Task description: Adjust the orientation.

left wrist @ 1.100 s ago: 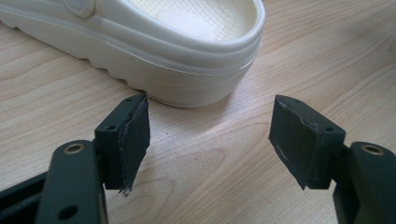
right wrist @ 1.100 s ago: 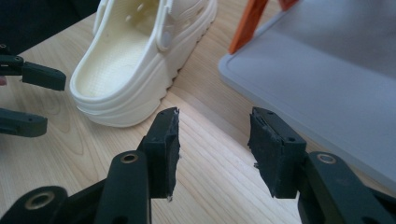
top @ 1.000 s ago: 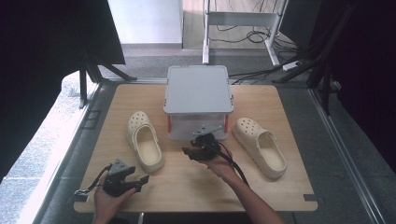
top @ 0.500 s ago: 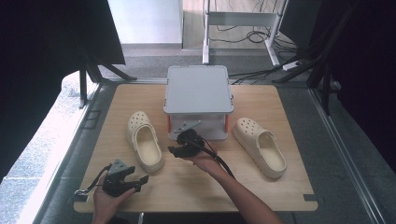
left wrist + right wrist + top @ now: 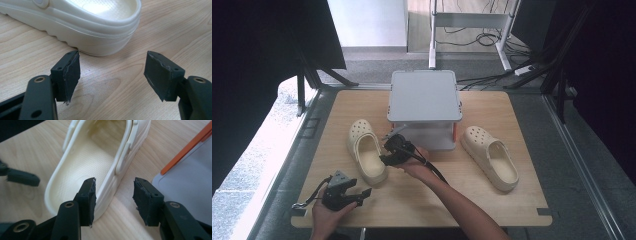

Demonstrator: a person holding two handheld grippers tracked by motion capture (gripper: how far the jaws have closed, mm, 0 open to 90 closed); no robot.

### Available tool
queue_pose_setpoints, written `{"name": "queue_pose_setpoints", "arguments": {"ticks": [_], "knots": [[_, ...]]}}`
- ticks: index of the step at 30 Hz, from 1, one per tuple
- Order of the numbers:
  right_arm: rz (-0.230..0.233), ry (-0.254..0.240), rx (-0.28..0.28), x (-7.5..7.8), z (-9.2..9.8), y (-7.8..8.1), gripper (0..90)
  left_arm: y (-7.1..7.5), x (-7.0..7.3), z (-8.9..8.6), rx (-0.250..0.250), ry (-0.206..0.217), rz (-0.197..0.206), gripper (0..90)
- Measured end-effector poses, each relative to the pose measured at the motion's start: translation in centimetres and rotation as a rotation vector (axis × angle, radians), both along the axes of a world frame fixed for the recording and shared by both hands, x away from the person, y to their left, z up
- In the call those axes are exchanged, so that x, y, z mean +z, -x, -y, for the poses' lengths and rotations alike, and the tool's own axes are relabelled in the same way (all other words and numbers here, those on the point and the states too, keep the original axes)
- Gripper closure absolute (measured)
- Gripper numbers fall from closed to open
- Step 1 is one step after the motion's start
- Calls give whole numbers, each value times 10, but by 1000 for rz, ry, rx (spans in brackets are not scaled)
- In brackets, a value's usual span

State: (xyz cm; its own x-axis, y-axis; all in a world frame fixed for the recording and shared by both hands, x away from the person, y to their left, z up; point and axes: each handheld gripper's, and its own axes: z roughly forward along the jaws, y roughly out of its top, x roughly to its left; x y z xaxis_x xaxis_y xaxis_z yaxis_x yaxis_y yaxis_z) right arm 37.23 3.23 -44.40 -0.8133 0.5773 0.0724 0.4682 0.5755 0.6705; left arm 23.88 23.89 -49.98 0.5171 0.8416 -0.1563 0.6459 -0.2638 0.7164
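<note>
Two open hand-held grippers here, and the right hand-held gripper (image 5: 393, 150) straddles the left clog's (image 5: 366, 151) side wall, where soft foam could squirm free while the left hand-held gripper (image 5: 360, 195) waits near the counter's (image 5: 512, 200) front-left corner.

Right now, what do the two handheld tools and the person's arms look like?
Both are black. The left tool carries a grey three-cornered plate and trails a cable loop. The right tool trails a black cable along a bare, sleeveless forearm. Up close, each jaw arm has brass-ringed holes and ends in a dark, worn-edged rectangular pad.
</note>
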Motion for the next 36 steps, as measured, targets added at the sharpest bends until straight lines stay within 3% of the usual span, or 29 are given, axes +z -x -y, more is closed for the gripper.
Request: {"name": "queue_pose_setpoints", "arguments": {"ticks": [3, 7, 17, 19, 29, 36], "knots": [[-4, 15, -4, 0, -7, -7, 527, -1, -2, -6, 12, 44, -18, 295], [-10, 31, -5, -1, -15, -16, 525, -1, -1, -11, 38, 38, -8, 296], [-23, 62, -25, -5, -36, -34, 524, -1, -2, -10, 28, 35, -12, 295], [-22, 88, -27, -8, -43, -39, 531, -1, -1, -11, 30, 35, -12, 295], [-94, 117, -45, -15, -58, -52, 665, -1, -2, -11, 28, 30, -11, 295], [-102, 141, -81, -12, -61, -52, 737, -1, -2, -10, 28, 32, -10, 296]]}}
